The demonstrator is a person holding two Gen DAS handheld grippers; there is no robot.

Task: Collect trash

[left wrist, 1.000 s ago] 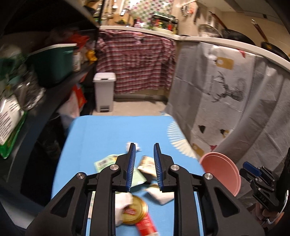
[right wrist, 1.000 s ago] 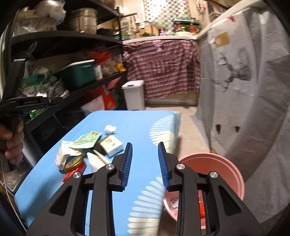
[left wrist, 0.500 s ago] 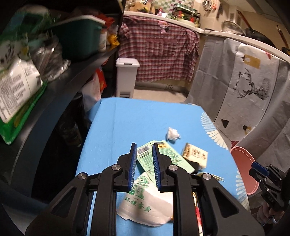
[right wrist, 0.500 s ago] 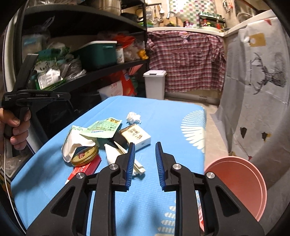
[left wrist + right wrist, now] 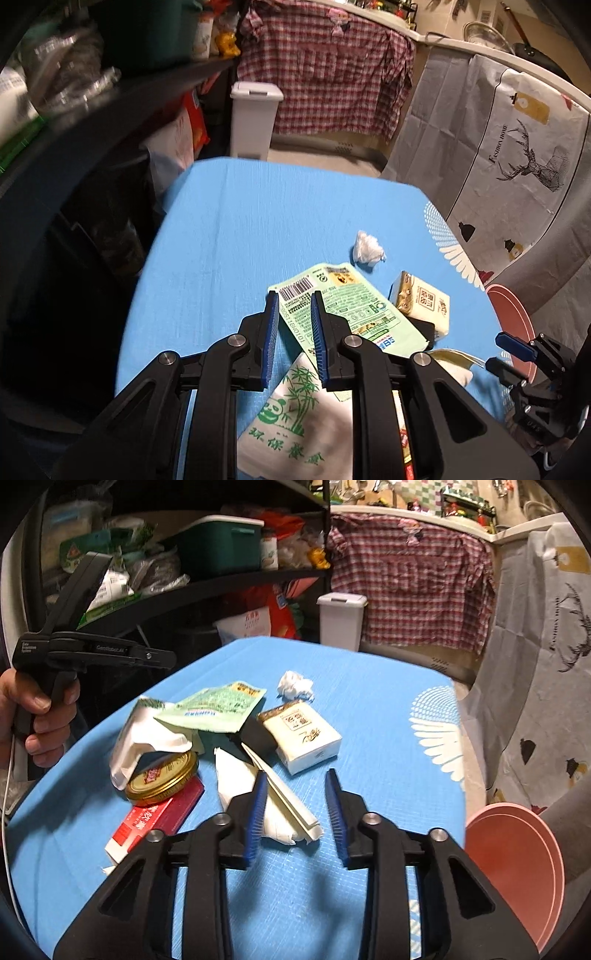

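Note:
A pile of trash lies on the blue table (image 5: pixel 240 240): a green wrapper (image 5: pixel 343 306), a crumpled tissue (image 5: pixel 365 249), a small white carton (image 5: pixel 421 299) and a white panda-print bag (image 5: pixel 295 424). My left gripper (image 5: pixel 294 299) hovers over the green wrapper's near corner, jaws a narrow gap apart, nothing pinched. My right gripper (image 5: pixel 295 779) is over a folded white paper (image 5: pixel 280 805). Its jaws are opening, with the paper's end below and between them, untouched. A gold lid (image 5: pixel 162 775) and a red packet (image 5: pixel 155 819) lie to the left.
A pink basin (image 5: pixel 517 856) sits below the table's right edge. Dark shelves packed with bags and a green box (image 5: pixel 218 542) run along the left. A white pedal bin (image 5: pixel 255 118) stands beyond the table's far end. A hand holds the left gripper (image 5: pixel 162 656).
Both grippers have sunk towards the pile and closed in on it. The left one has swung over the green wrapper. The right jaws stand wider than half a second ago.

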